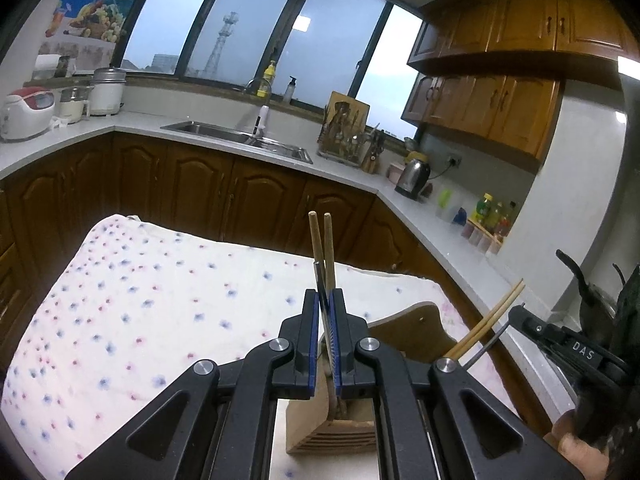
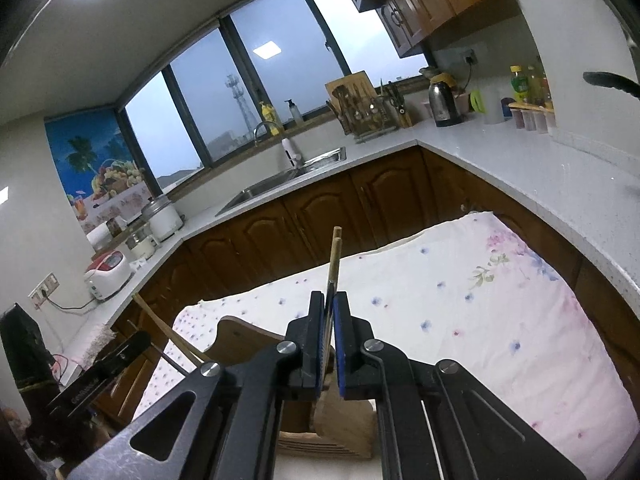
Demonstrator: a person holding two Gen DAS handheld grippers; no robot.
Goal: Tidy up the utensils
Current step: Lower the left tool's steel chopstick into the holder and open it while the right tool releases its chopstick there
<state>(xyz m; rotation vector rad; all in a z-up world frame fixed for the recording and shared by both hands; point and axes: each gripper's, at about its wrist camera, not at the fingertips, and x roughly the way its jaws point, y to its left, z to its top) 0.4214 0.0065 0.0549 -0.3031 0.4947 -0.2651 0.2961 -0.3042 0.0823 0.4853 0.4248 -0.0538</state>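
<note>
Wooden chopsticks (image 1: 323, 240) stand pinched upright in my left gripper (image 1: 325, 316); my right gripper (image 2: 329, 316) pinches a second pair (image 2: 335, 256). Both hang above the slotted wooden holder (image 1: 332, 436) on the floral cloth (image 1: 140, 300).

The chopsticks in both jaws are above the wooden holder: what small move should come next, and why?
Probably lower both hands a little further. The left gripper is shut on a pair of chopsticks with a dark utensil, and the right gripper on another pair. The wooden holder stands directly below, so the lower ends should go in before releasing.
</note>
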